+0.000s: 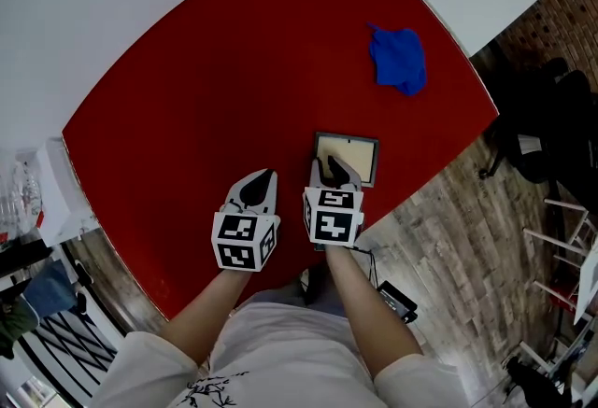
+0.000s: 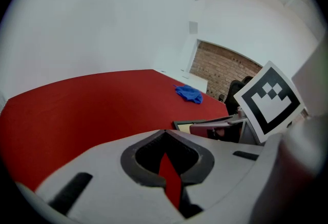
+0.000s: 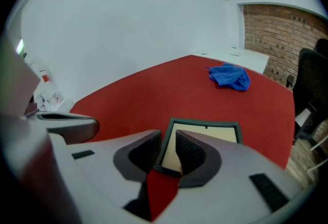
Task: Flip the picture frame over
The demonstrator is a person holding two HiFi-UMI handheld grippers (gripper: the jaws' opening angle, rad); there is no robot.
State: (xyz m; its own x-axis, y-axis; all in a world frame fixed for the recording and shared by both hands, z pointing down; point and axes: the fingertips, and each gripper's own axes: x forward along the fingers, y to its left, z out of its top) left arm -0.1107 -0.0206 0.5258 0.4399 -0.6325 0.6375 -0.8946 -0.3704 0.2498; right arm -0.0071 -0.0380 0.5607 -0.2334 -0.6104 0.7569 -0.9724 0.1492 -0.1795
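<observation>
Right gripper view: our right gripper stands with its 2 jaws apart, straddling the near rim of the small dark-rimmed rectangular picture frame. The frame lies flat, pale side up, on the red tabletop near our edge. We judge this placing lets the jaws close on the rim for the flip. Our left gripper is closed on nothing, waiting just beside. The crumpled blue cloth lies well apart.
</observation>
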